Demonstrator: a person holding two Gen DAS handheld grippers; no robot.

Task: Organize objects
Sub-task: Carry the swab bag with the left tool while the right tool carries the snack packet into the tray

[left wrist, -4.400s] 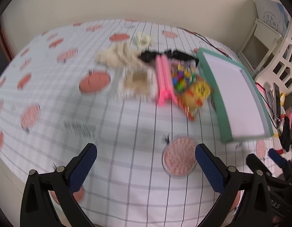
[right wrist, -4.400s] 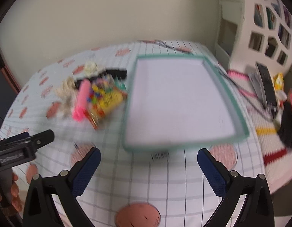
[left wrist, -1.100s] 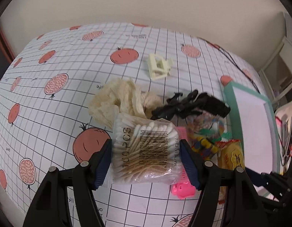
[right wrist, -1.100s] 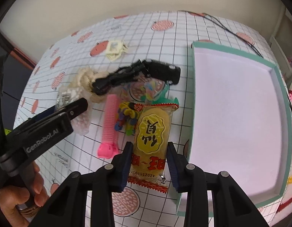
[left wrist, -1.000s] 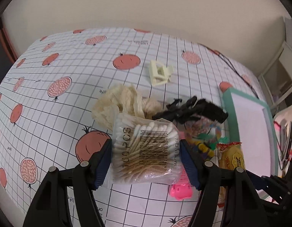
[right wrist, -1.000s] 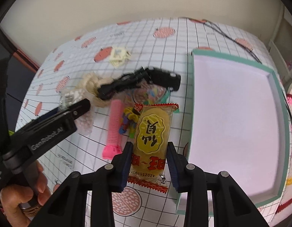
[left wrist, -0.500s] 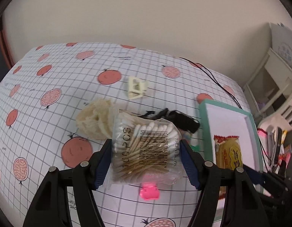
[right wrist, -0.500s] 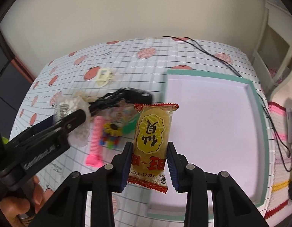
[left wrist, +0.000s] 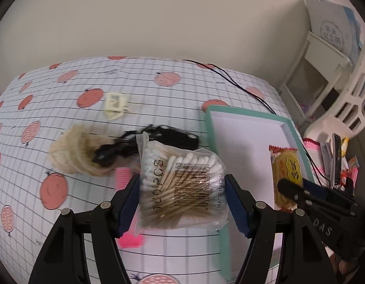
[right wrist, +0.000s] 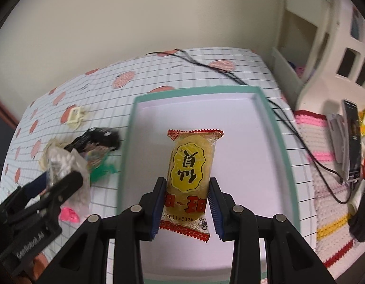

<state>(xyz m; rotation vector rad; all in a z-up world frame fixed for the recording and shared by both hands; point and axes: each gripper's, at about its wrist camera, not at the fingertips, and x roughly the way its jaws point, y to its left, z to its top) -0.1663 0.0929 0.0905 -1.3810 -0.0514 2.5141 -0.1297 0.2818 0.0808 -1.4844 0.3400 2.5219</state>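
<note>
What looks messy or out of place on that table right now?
The leftover pile beside the teal tray: a black clip lies tangled on a beige scrunchie, a pink comb half buried beneath. The tray itself holds nothing; cotton swabs and the snack packet hang gripped above.

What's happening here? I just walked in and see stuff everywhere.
A person is tidying a table with two handheld grippers. The left gripper grips a clear plastic bag of cotton swabs; the right gripper holds a yellow snack packet above the empty green-rimmed tray. A black clip and beige scrunchie lie on the tablecloth.
</note>
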